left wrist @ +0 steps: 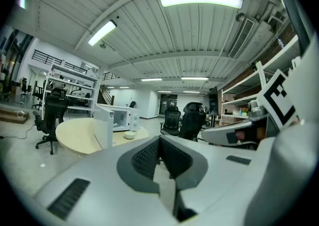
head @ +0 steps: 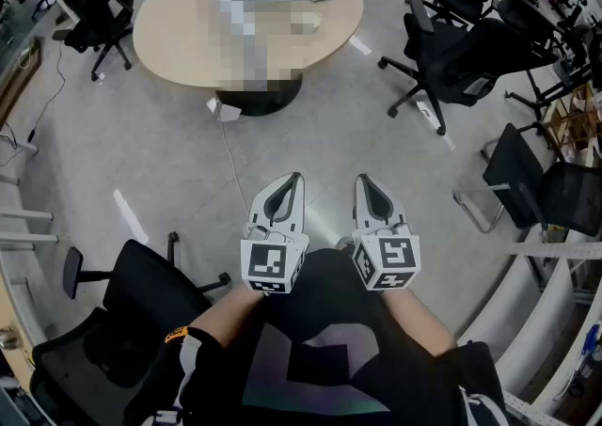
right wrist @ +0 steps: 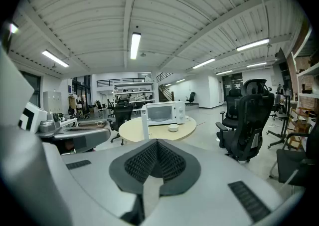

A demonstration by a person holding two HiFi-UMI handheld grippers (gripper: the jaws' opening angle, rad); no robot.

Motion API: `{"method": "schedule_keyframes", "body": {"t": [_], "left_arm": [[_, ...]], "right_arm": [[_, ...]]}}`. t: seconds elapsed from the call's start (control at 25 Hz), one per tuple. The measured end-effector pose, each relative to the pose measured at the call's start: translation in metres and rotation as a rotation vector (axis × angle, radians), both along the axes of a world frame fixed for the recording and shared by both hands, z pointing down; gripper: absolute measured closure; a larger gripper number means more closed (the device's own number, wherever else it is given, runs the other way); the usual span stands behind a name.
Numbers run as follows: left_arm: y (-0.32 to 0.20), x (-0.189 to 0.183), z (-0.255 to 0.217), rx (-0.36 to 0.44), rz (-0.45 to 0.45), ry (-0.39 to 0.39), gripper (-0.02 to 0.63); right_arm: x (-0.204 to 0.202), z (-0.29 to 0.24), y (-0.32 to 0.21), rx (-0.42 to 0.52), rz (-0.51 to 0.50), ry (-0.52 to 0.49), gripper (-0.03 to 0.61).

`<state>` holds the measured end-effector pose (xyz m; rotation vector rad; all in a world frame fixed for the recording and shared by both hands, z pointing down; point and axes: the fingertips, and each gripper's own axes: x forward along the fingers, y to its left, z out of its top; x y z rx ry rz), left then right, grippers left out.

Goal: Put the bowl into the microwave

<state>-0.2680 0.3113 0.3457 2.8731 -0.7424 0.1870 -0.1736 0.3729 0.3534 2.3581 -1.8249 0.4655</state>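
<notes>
A small white bowl (right wrist: 173,128) sits on a round beige table (head: 179,34) far ahead, just in front of a white microwave (right wrist: 162,113) whose door (right wrist: 144,125) stands open toward the left. The left gripper view shows the same bowl (left wrist: 130,134) and microwave (left wrist: 121,118). My left gripper (head: 293,178) and right gripper (head: 365,180) are held side by side close to my body, well short of the table. Both are shut, jaws pressed together with nothing between them.
Grey floor lies between me and the table. Black office chairs (head: 451,48) stand at the right, another chair (head: 555,191) further right, and one (head: 132,307) close at my lower left. A cable (head: 229,156) runs across the floor from the table base.
</notes>
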Motion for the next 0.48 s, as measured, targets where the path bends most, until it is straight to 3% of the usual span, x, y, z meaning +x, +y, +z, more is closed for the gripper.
{"method": "schedule_keyframes", "body": {"t": [0.48], "left_arm": [[-0.020, 0.003, 0.003, -0.001, -0.033, -0.012, 0.571]], "right_arm": [[0.004, 0.006, -0.024, 0.005, -0.029, -0.019, 0.563]]}}
